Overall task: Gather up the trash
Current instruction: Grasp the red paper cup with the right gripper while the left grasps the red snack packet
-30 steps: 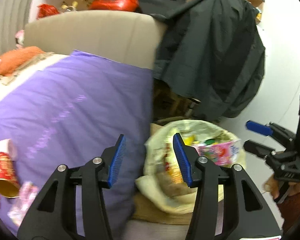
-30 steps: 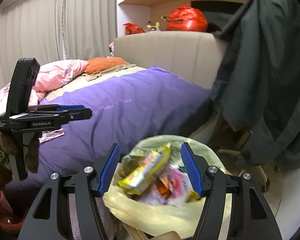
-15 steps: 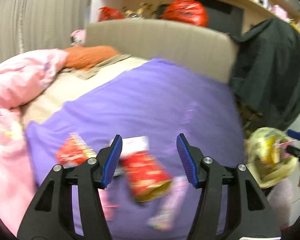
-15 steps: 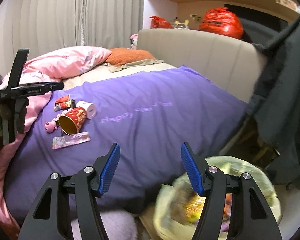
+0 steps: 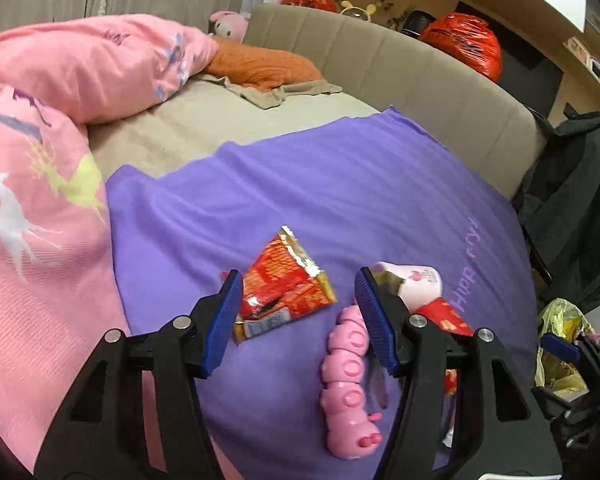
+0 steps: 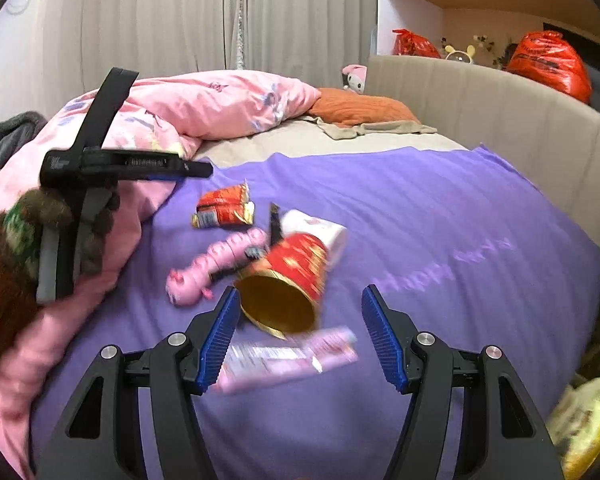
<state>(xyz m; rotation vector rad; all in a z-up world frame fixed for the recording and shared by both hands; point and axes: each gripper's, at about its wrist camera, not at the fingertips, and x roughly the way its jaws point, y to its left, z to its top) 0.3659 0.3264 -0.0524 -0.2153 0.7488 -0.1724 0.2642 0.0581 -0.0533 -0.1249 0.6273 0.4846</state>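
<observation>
Hovering over a bed covered by a purple blanket (image 5: pixel 340 184), both grippers point down at a small scatter of trash. The left gripper (image 5: pixel 298 318) has its jaws apart with nothing clamped; they have just been opening wider. Seen between them is a red and gold snack wrapper (image 5: pixel 284 288) lying flat on the blanket. Just beside the wrapper lies a pink caterpillar toy (image 5: pixel 350 384), and past the right-hand jaw sit a white and pink cup (image 5: pixel 416 284) and part of a red paper cup (image 5: pixel 446 314).

The right gripper (image 6: pixel 300 334) also has its jaws wide apart and empty. Between them the red paper cup (image 6: pixel 288 284) lies on its side, gold inside turned toward the camera, touching the white and pink cup (image 6: pixel 320 232) behind it. A pink wrapper (image 6: pixel 284 358) lies flat on the blanket in front of the cup, near the left-hand jaw. The snack wrapper (image 6: pixel 226 210) and toy (image 6: pixel 216 266) lie farther left.

A yellowish trash bag (image 5: pixel 560 352), already stuffed, stands off the bed's edge at the right. A pink duvet (image 5: pixel 40 184) is bunched along the left side.
</observation>
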